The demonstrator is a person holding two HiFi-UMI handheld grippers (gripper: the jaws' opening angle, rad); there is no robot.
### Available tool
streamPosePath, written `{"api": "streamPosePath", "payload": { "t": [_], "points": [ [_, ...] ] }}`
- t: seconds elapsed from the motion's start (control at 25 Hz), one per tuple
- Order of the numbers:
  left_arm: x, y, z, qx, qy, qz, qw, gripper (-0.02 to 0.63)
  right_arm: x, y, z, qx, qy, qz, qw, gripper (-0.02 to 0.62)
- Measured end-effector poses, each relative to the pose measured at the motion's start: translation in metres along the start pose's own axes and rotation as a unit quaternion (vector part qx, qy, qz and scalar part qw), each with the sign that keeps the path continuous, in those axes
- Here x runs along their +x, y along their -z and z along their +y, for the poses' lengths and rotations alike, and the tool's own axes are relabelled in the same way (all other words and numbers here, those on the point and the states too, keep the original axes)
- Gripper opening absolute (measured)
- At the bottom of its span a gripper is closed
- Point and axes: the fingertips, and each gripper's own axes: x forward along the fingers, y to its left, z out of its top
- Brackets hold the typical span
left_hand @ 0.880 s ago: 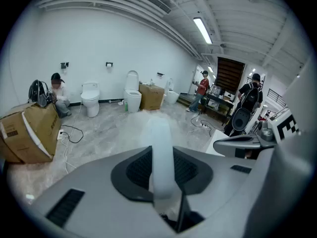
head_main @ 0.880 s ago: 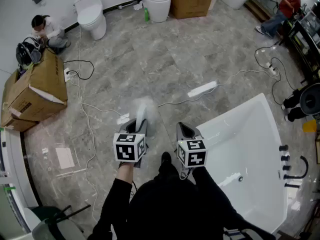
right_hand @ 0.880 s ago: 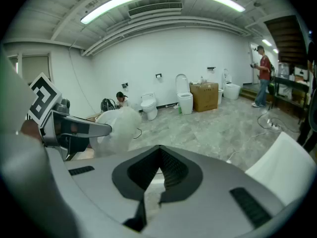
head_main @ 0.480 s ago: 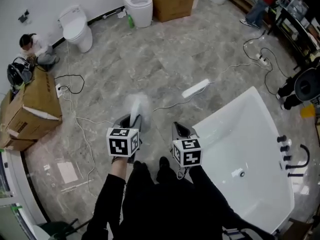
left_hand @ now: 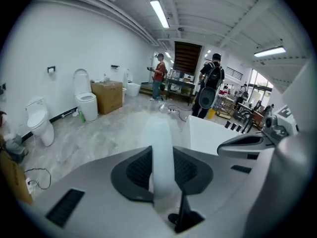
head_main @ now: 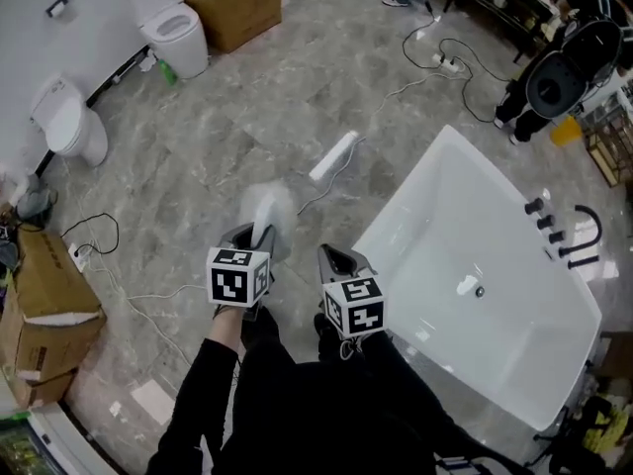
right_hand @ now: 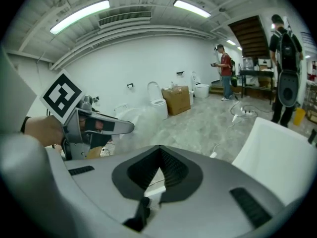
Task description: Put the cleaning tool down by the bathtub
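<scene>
Pinching white cleaning tool [left_hand: 161, 133], left gripper [left_hand: 162, 151], right gripper [right_hand: 159, 148] closed, empty

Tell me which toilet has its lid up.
The toilet beside the cardboard box; its bowl shows. The other toilet, further left, has its lid down.

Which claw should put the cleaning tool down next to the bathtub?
Left. The left claw is shut on the white cleaning tool, while the right claw is shut and empty, though nearer the bathtub.
</scene>
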Motion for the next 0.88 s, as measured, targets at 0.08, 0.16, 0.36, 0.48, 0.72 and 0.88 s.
{"api": "streamPosePath", "payload": {
  "t": [0.08,0.16,0.36,0.48,0.72,0.88],
  "points": [
    [0.013,-0.001,0.004,0.017,0.029,0.011,0.9994,0.094,0.007,0.000,0.006,0.021,0.019,-0.002,1.000,-0.002],
    [0.025,-0.001,0.011,0.028,0.054,0.017,0.9980,0.094,0.017,0.004,0.011,0.038,0.041,0.001,0.998,-0.002],
    [0.043,0.006,0.035,0.038,0.112,0.049,0.9917,0.094,0.038,0.014,0.034,0.071,0.093,0.017,0.993,-0.002],
    [0.049,0.016,0.052,0.065,0.136,0.072,0.9860,0.094,0.052,0.025,0.051,0.095,0.114,0.025,0.989,-0.002],
    [0.073,0.043,0.073,0.121,0.169,0.108,0.9722,0.094,0.075,0.064,0.062,0.149,0.168,0.033,0.974,-0.002],
    [0.093,0.065,0.075,0.133,0.184,0.127,0.9655,0.094,0.074,0.085,0.053,0.173,0.207,0.034,0.962,-0.002]
  ]
}}
